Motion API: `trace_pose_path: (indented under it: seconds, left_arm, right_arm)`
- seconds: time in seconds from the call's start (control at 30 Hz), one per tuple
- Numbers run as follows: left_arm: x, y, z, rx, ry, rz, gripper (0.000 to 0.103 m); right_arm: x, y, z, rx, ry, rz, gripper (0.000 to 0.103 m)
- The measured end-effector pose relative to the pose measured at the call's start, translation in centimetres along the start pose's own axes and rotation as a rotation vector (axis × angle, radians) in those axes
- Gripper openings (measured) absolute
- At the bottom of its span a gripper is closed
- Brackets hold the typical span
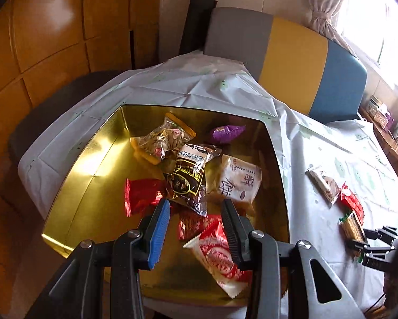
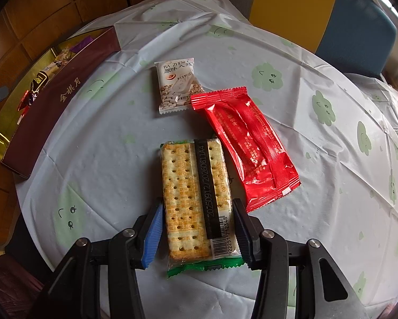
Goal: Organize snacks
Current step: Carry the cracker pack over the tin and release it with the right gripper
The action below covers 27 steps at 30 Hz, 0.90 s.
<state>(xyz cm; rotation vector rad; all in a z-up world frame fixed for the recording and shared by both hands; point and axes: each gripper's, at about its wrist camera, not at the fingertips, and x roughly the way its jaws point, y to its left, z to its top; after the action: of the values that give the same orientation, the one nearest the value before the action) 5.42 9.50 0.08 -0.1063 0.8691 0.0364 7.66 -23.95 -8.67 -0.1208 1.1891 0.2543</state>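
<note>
A gold-lined box [image 1: 92, 175] on the table holds several snack packets, among them a brown packet [image 1: 189, 175], a white one [image 1: 240, 182] and a red-and-white one [image 1: 217, 255]. My left gripper [image 1: 196, 210] hovers open and empty over the box. In the right wrist view, my right gripper [image 2: 197, 218] is open with its fingers on either side of a cracker packet [image 2: 193, 199] lying on the table; I cannot tell if the pads touch it. A red packet [image 2: 248, 148] and a white packet [image 2: 176, 86] lie beyond it. The box [image 2: 55, 101] stands at the left.
The round table has a pale cloth with green prints [image 2: 331, 159]. A grey, yellow and blue chair back [image 1: 292, 61] stands at the far side. Wooden cabinets [image 1: 39, 40] are at the left. The right gripper and table snacks show at the right of the left wrist view [image 1: 353, 228].
</note>
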Motion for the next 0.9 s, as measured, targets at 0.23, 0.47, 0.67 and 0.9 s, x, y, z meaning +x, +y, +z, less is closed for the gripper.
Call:
trace_pose_path:
  seconds: [0.23,0.47,0.67,0.9]
  left_arm:
    - [-0.6,0.3,-0.8,-0.001,0.003,-0.001,0.041]
    - [-0.8,1.1,-1.2,-0.010,-0.004,0.009,0.041]
    - [-0.8,2.1,-1.3,-0.040,-0.013,0.020,0.041]
    - [-1.7,5.5,-0.8,-0.139,-0.058,0.066,0.041]
  right_arm:
    - [-0.1,0.1,0.2,0.011,0.009,-0.014,0.049]
    - [-1.3,0.7,0.4,0.035,-0.028,-0.002,0.049]
    - [-3.5,2.9,1.8,0.016,-0.096,0.082,0.049]
    - [-5.7,10.1,5.4,-0.116,-0.179,0.218,0.049]
